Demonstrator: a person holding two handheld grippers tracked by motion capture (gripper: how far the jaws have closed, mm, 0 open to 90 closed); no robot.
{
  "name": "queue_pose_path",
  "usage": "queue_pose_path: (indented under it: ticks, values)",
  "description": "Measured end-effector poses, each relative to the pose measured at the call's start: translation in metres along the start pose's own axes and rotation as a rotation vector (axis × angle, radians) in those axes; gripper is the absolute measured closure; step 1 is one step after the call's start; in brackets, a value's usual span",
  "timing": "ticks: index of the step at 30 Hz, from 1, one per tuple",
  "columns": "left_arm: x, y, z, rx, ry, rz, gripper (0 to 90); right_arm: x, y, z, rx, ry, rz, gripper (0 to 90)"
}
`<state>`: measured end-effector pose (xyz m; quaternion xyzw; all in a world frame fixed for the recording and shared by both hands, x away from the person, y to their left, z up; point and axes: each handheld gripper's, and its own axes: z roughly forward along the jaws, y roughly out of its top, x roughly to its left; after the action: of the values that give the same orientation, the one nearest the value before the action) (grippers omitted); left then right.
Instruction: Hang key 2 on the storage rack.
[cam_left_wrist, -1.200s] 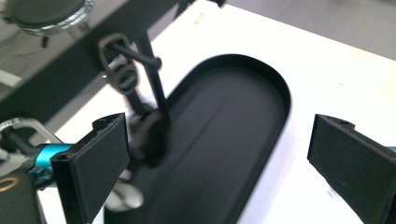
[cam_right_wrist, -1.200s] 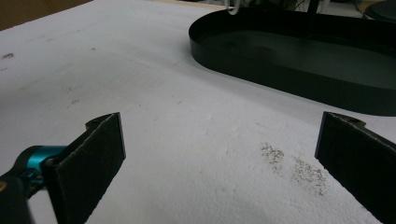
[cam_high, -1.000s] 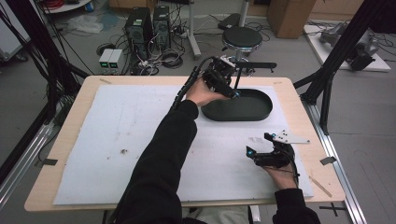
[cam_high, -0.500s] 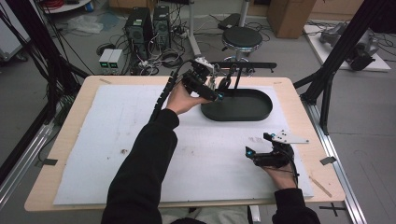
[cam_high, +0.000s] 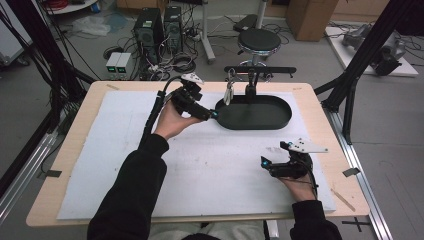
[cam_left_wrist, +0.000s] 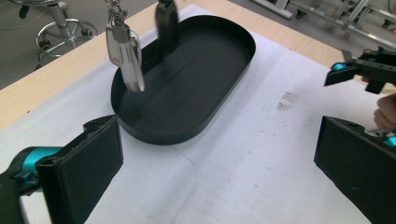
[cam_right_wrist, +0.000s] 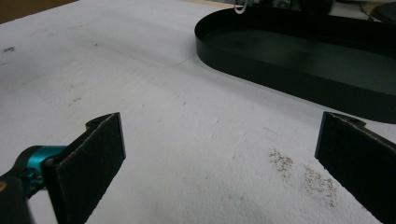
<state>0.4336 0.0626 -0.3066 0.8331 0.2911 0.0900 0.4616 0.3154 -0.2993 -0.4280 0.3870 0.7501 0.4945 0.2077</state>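
Hovering my left gripper (cam_high: 214, 115) spread at the near-left rim of the black tray (cam_left_wrist: 196, 93), I line up on the keys (cam_left_wrist: 125, 49) hanging above that rim. My right gripper (cam_high: 272, 156), also spread and empty, idles well short of the tray.

A wooden table (cam_high: 80, 150) carries a white sheet (cam_high: 100, 155) that covers most of its top, leaving a bare wood margin on every side. On the sheet, toward 1 o'clock from its middle, lies a black oval tray (cam_high: 255, 120), long axis running 9 to 3; its floor is bare in the left gripper view (cam_left_wrist: 187, 88). A black stand (cam_high: 250, 87) rises at the tray's 12 o'clock edge. Faint dark specks (cam_right_wrist: 303, 175) mark the sheet at about 5 o'clock from the tray. Strips of dark tape (cam_high: 351, 172) sit at the table's 3 and 9 o'clock edges.
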Motion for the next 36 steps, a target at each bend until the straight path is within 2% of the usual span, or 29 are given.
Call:
queue_pose_path:
  ticks: [1, 7, 11, 13, 17, 19, 22, 36]
  values:
    - [0.001, -0.003, -0.004, 0.001, 0.011, 0.006, 1.7, 0.001, 0.0, 0.0, 0.002, 0.001, 0.005, 0.9]
    - [0.01, -0.018, -0.024, -0.017, 0.058, -0.026, 1.7, 0.002, 0.0, 0.0, 0.0, 0.001, 0.0, 0.9]
    - [0.013, -0.03, -0.033, -0.018, 0.115, -0.019, 1.7, 0.002, 0.0, 0.0, 0.006, -0.001, -0.004, 0.9]
    - [0.015, -0.036, -0.039, -0.04, 0.117, -0.032, 1.7, 0.002, 0.0, 0.001, 0.007, -0.001, -0.002, 0.9]
    - [0.016, -0.046, -0.047, -0.042, 0.131, -0.039, 1.6, 0.003, 0.0, 0.001, 0.007, -0.002, -0.002, 0.9]
    - [0.016, -0.053, -0.051, -0.037, 0.132, -0.048, 1.7, 0.003, 0.0, 0.001, 0.009, -0.003, -0.003, 0.9]
    - [0.016, -0.064, -0.056, -0.023, 0.157, -0.051, 1.7, 0.003, 0.0, 0.001, 0.013, -0.003, -0.003, 0.9]
    - [0.023, -0.112, -0.088, -0.039, 0.203, -0.133, 1.7, 0.005, 0.0, 0.002, 0.016, -0.005, -0.005, 0.9]
